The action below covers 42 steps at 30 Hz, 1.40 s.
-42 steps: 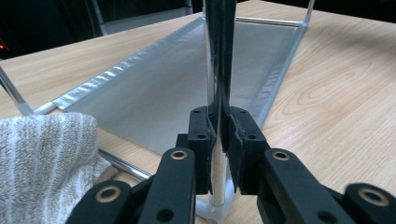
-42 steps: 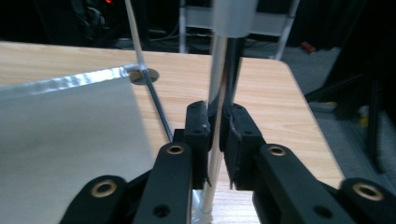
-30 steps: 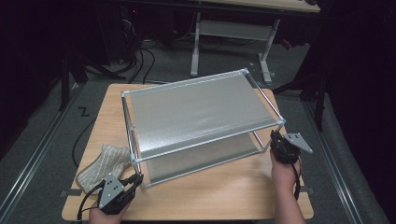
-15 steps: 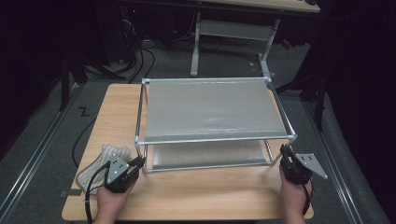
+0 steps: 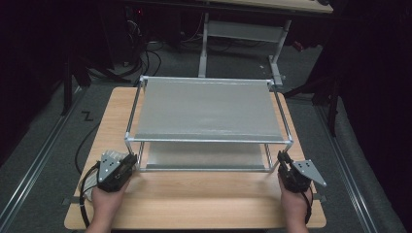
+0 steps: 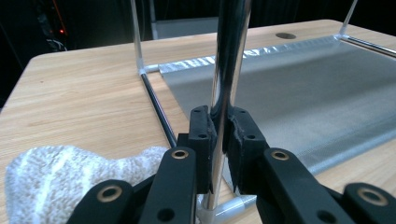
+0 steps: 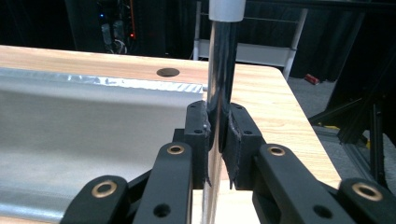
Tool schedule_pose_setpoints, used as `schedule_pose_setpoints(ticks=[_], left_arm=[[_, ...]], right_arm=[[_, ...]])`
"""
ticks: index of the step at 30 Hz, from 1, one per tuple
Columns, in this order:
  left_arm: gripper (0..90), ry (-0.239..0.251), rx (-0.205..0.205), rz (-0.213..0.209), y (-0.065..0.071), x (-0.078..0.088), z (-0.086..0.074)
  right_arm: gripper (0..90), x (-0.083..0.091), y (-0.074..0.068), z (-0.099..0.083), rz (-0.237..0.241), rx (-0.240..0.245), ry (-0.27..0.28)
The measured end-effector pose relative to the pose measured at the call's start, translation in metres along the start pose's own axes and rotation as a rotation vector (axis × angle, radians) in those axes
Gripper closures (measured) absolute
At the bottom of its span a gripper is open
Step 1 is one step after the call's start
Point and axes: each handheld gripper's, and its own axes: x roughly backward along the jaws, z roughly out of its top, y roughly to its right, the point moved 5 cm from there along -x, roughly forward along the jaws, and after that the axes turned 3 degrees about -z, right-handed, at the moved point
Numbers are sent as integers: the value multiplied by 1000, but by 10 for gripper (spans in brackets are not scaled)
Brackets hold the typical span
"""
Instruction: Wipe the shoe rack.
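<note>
A two-tier metal shelf rack (image 5: 206, 109) stands square on the wooden table (image 5: 194, 199), its long side facing the person. The left gripper (image 5: 130, 162) has its jaws clamped on the rack's near left upright post (image 6: 227, 70), low down by the bottom rail. The right gripper (image 5: 284, 160) likewise pinches the near right upright post (image 7: 222, 70). A white towel (image 6: 65, 172) lies on the table just beside the left gripper.

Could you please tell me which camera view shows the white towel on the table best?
The left gripper view: the white towel lies close, its looped texture plain, beside the left gripper, which is shut on a rack post. In the high view only a corner of it peeks out beside that gripper.
</note>
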Motion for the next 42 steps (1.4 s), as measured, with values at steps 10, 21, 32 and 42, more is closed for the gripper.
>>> schedule_pose_setpoints(ticks=[10,21,32,42], left_arm=[[796,-7,15,21,-4,-4,1],[505,-12,26,41,7,17,-4],[406,-69,-95,-119,76,20,-19],[290,-161,-306,-340,154,5,-42]], right_arm=[[756,-5,-5,1,21,-2,-5],[479,6,-2,-5,4,16,-23],[251,29,-20,-22,67,2,-89],[128,31,-91,-36,248,92,-133]])
